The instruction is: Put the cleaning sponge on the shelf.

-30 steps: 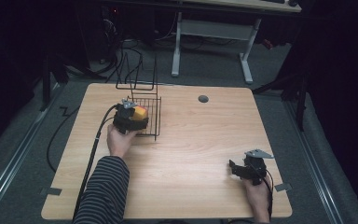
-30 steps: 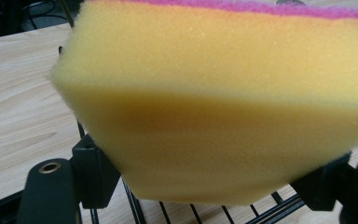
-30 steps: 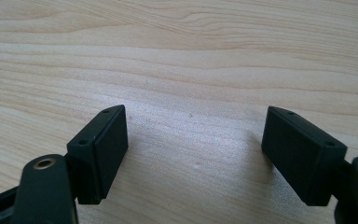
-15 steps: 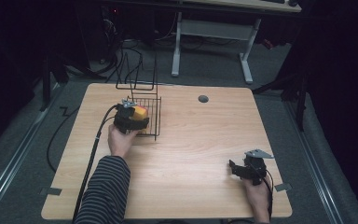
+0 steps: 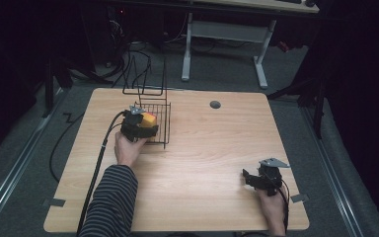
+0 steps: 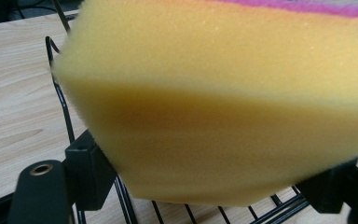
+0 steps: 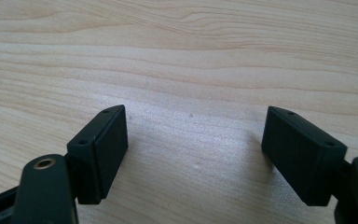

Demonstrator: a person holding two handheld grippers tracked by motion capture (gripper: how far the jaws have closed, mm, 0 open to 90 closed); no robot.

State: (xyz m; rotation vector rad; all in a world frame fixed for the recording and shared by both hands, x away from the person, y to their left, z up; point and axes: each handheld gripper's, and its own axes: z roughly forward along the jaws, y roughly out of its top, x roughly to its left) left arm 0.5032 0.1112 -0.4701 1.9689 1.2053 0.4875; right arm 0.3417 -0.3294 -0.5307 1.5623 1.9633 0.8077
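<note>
1. The sponge (image 6: 223, 102) is yellow with a pink strip along its top edge. In the high view it sits at the near left corner of the rack (image 5: 160, 126), on the far left part of the table (image 5: 202, 148).
2. In the left gripper view the sponge lies between the two black jaws and over the rack's wire floor, and its bottom edge hangs just above the wires.
3. The left gripper (image 5: 138, 127) has the sponge between its jaws, which have just been opening. The left pad (image 6: 91, 172) still touches the sponge's side, and the foam bulges past it, so the sponge looks lightly pinched rather than free.
4. The person's left hand (image 5: 127, 148) grips that gripper from the near side, with a striped sleeve behind it. A black cable runs from the gripper toward the near left edge of the table.
5. The rack is a black wire basket, and a taller wire frame stands at its far side.
6. The right gripper (image 5: 256, 178) rests near the near right corner, well apart from the rack. In the right gripper view its jaws are spread wide over bare wood with nothing between them.
7. A round grey grommet (image 5: 215, 104) sits in the tabletop near the far edge, to the right of the rack.
</note>
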